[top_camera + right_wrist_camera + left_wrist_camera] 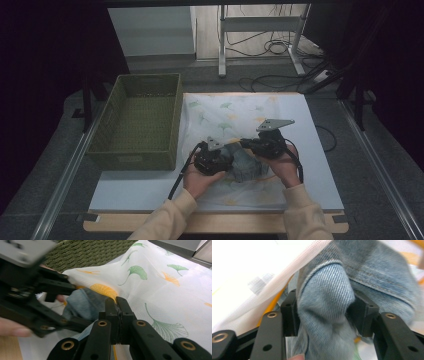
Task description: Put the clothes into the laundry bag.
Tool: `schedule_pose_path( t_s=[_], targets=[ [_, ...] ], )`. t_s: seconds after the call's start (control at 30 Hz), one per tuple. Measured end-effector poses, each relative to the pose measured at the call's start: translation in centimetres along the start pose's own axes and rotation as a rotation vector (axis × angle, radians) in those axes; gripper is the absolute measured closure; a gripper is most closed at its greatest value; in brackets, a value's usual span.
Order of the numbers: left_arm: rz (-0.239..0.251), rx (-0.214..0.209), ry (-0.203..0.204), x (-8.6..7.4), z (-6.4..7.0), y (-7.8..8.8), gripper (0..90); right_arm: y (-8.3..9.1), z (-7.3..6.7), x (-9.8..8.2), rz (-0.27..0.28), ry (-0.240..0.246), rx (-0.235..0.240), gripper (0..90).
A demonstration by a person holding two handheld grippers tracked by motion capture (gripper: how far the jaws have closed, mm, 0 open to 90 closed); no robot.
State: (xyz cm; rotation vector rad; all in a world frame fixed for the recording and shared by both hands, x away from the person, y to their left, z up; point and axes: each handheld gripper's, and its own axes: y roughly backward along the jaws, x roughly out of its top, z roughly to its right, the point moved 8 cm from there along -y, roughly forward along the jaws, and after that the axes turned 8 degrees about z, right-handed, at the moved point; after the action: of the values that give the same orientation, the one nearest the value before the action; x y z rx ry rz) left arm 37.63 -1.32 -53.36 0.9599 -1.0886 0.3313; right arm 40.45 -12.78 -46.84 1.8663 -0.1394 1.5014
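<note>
A bunched piece of blue denim is seen a little below the centre of the high view, lying on a white cloth printed with green and orange leaves that is spread over the table. The left gripper is held at the lower centre of that view, just left of the denim, and in the left gripper view a thick fold of the denim is seen between its two black jaws, which are pressed against it from both sides. The right gripper is held just right of centre, its tip close to the upper edge of the denim; in the right gripper view its jaws are brought together, with a thin edge of the white cloth apparently pinched between them, though this cannot be told for certain. A green woven basket stands at the left of the high view, touching the cloth's left edge.
</note>
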Motion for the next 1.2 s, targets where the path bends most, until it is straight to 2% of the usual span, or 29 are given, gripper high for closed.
schedule_pose_path(
  t_s=[0.17, 0.23, 0.3, 0.33, 0.47, 0.5, 0.53, 0.6, 1.0, 1.1, 1.2],
  targets=[
    [0.016, -0.03, -0.002, 0.0, 0.3, 1.7, 50.2, 0.1, 0.1, 0.0, 0.002, -0.001, -0.005, 88.5],
    [0.004, -0.046, -0.008, -0.2, 0.6, 2.0, 52.7, 0.1, 0.1, 0.0, 0.001, 0.0, -0.006, 88.5],
    [-0.023, -0.075, 0.004, -0.6, 1.0, 1.8, 52.9, 0.1, 0.1, 0.0, -0.001, 0.0, -0.005, 88.5],
    [-0.027, -0.074, -0.002, -0.8, 1.1, 1.7, 54.1, 0.0, 0.1, 0.0, -0.001, -0.001, -0.005, 88.5],
    [-0.055, -0.049, -0.073, -1.4, 1.8, 0.7, 69.1, 0.0, 0.0, 0.1, 0.005, -0.007, 0.007, 88.5],
    [-0.055, -0.049, -0.073, -1.4, 1.8, 0.7, 71.5, 0.0, 0.0, 0.1, 0.005, -0.007, 0.007, 88.5],
    [-0.054, -0.034, -0.093, -1.5, 2.0, 0.1, 73.2, 0.0, 0.0, 0.0, 0.002, -0.007, 0.006, 88.5],
    [-0.059, -0.021, -0.1, -1.4, 2.0, -0.7, 75.3, 0.0, 0.0, 0.0, 0.0, -0.007, 0.005, 88.5],
    [-0.02, 0.049, -0.048, -0.6, 0.5, -4.1, 75.8, 0.2, 0.4, -0.1, -0.001, -0.007, -0.015, 88.5],
    [-0.013, 0.05, -0.029, -0.3, 0.3, -4.7, 75.2, 0.2, 0.5, -0.2, -0.001, -0.005, -0.02, 88.5],
    [-0.007, 0.038, -0.022, -0.2, 0.4, -4.3, 73.2, 0.3, 0.7, -0.2, 0.0, -0.009, -0.027, 88.5]
  ],
)
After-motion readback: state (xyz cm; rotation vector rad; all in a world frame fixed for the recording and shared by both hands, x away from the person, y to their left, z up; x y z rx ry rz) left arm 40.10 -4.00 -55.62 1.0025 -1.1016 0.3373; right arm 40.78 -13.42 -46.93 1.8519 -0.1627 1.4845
